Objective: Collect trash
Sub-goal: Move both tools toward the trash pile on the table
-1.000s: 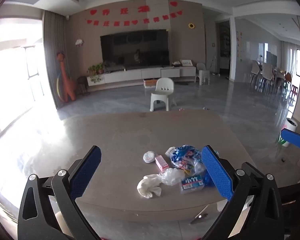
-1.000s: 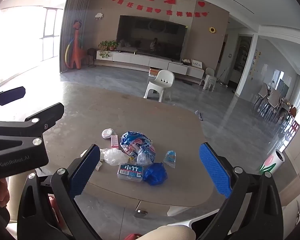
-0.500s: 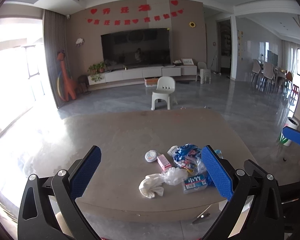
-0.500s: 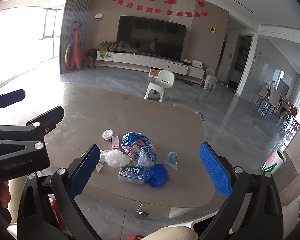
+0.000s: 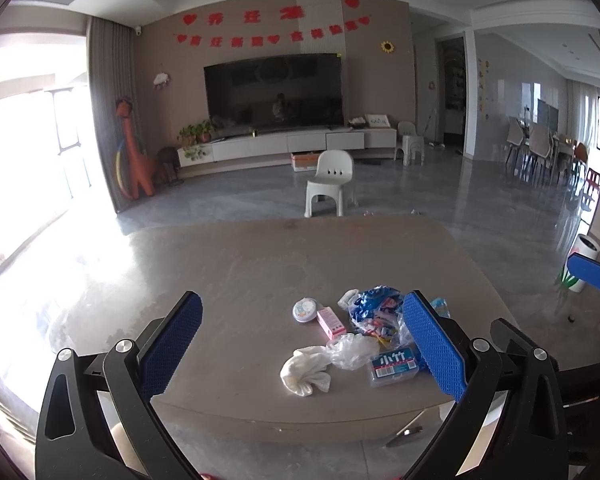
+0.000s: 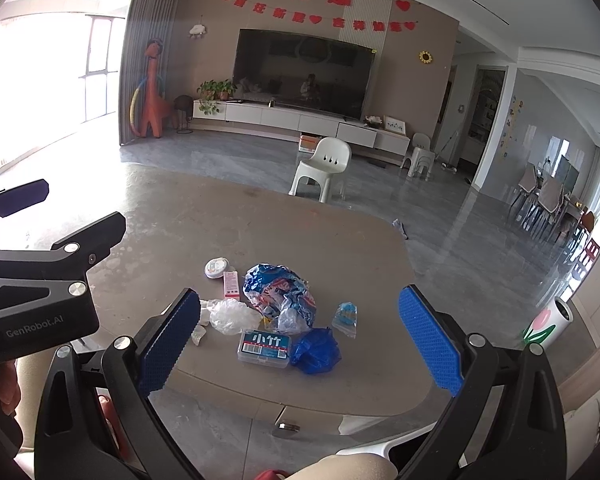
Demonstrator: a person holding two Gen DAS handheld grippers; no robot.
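Crumpled blue-and-clear plastic trash (image 6: 278, 300) litters the table (image 6: 300, 236); both claws gape wide, empty

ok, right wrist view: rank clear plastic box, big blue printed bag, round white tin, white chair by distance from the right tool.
1. clear plastic box, just ahead of the right tool, near table edge
2. big blue printed bag, behind the box, mid pile
3. round white tin, back left of pile
4. white chair, on the floor past the table
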